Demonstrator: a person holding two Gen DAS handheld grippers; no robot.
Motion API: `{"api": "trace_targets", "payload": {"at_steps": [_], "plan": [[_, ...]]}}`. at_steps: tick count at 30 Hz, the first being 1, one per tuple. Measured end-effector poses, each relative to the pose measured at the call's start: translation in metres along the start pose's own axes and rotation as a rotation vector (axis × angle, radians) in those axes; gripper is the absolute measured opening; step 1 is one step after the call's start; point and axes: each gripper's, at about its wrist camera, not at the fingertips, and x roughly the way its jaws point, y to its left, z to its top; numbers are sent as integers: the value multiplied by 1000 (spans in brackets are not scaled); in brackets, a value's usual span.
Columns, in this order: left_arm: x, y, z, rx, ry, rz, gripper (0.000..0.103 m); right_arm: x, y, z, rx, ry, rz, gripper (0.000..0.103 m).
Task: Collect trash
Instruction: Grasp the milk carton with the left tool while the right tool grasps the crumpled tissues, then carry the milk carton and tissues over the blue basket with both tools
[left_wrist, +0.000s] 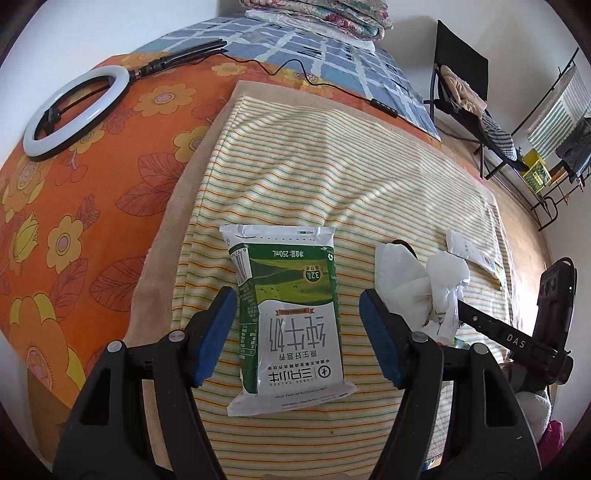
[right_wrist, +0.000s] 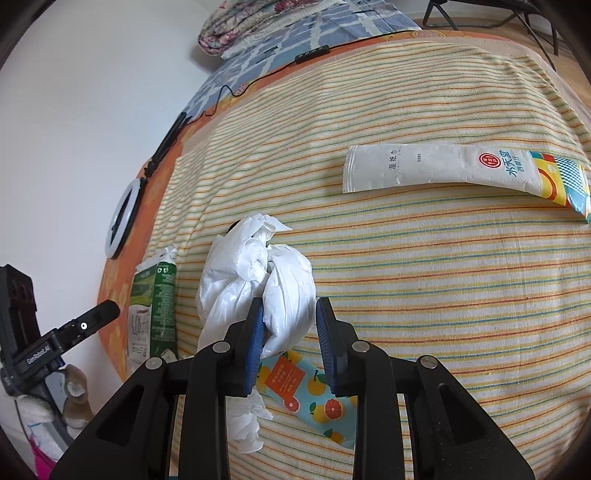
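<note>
At the far left of the left wrist view a white ring light (left_wrist: 75, 110) lies flat on an orange flowered sheet (left_wrist: 74, 206), its black cable (left_wrist: 295, 72) trailing toward the blue checked bedding (left_wrist: 314, 48) behind. Next comes the striped towel (left_wrist: 332, 166) that covers the near part of the bed, and on it a green-and-white milk pouch (left_wrist: 290, 317) lies flat. The left gripper (left_wrist: 299, 332) hangs over the pouch with its blue pads spread wide, one on either side and neither touching it — released, nothing held. Just right of the pouch sits a crumpled white plastic bag (left_wrist: 421, 284), and the right gripper (right_wrist: 290, 341) has its jaws drawn in around a bulge of that bag (right_wrist: 258, 280); the left pad presses the plastic, while contact at the right pad is harder to make out, so the grip looks like a loose pinch. Beneath the bag's near edge an orange-printed wrapper (right_wrist: 314, 391) lies on the towel. Farther right, well apart from the bag, a long white wet-wipe packet (right_wrist: 443, 168) lies flat — its colourful end toward the towel's right edge.
</note>
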Motion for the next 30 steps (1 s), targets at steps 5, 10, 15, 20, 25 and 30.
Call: {"api": "trace_targets", "payload": {"at_steps": [5,10,15,20,25,30], "plan": [[12,-7,-3,37,49,-6,83,4,0,0,5,14,-32,27],[32,-28,-12,130,84,70,83,5,-1,0,8,14,-31,27],[49,-35,-19,200,94,168,83,6,-5,-1,11,12,-18,30],[60,-31,-24,204,106,201,83,1,-8,0,15,-6,-3,13],[53,-30,-23,193,82,176,80,-12,-8,1,9,-46,-5,11],[33,-33,-21,193,37,145,79,-31,-6,1,-4,-89,0,11]]}}
